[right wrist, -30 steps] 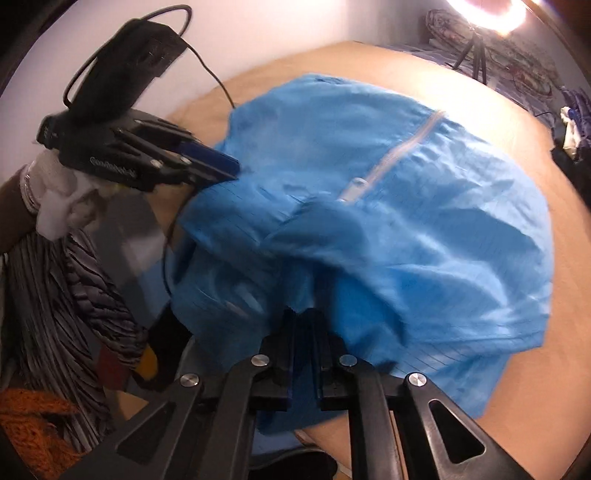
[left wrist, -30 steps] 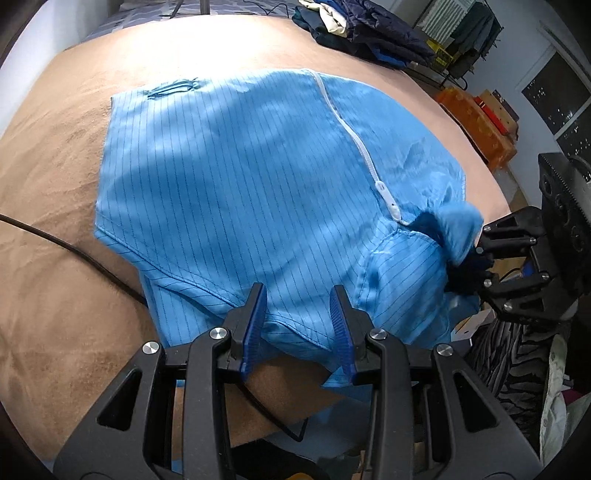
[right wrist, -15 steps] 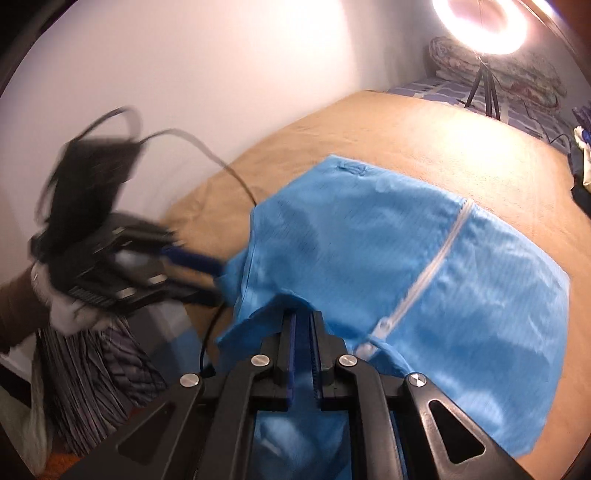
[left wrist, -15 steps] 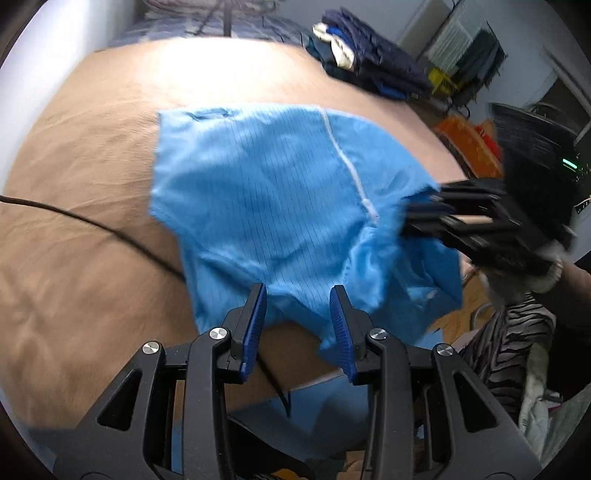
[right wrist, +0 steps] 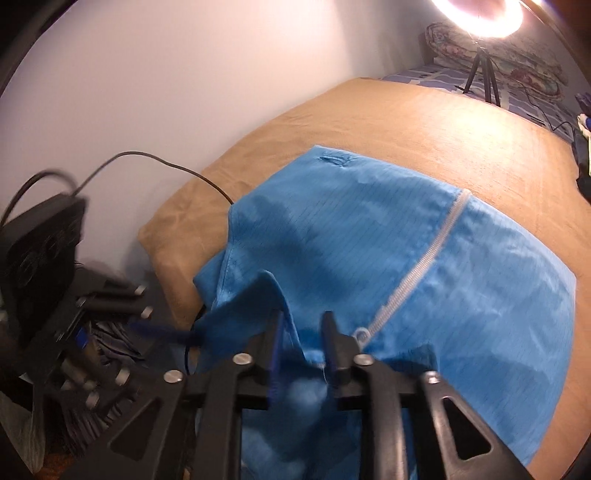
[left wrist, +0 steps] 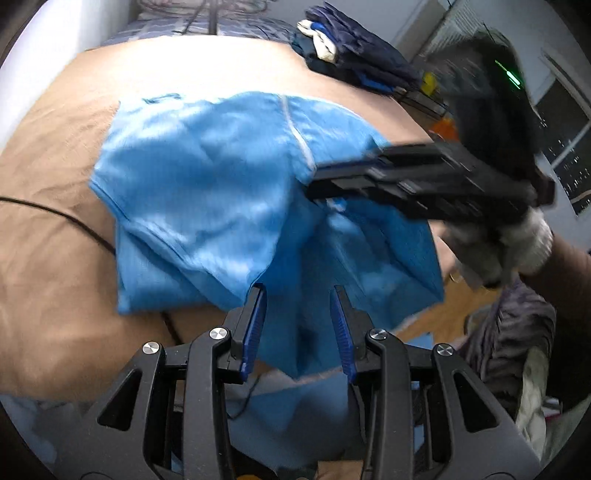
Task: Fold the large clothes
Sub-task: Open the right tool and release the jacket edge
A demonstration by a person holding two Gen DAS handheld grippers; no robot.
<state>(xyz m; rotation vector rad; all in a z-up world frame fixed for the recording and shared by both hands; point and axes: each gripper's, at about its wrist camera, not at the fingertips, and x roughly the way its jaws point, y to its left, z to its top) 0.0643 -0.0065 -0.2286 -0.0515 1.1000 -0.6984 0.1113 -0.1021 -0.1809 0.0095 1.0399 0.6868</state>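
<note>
A large light-blue striped garment (left wrist: 207, 192) with a white zipper (right wrist: 417, 273) lies on a tan bed (left wrist: 48, 266), its near end hanging over the bed's edge. My left gripper (left wrist: 297, 291) is open, its jaws apart over the hanging near edge of the cloth. My right gripper (right wrist: 301, 317) has its jaws parted, with a fold of the blue cloth between them near the zipper's end. In the left wrist view the right gripper (left wrist: 317, 188) reaches over the garment, blurred. In the right wrist view the left gripper (right wrist: 162, 328) is low at the left, blurred.
A black cable (left wrist: 55, 218) crosses the bed's left side. A pile of dark clothes (left wrist: 354, 62) sits at the bed's far corner. A ring light on a tripod (right wrist: 480, 22) stands beyond the bed. A white wall (right wrist: 147, 92) runs along the left.
My right gripper was shut on the cloth and its jaws have parted. It has carried the near end up over the garment. My left gripper has moved in over the hanging edge.
</note>
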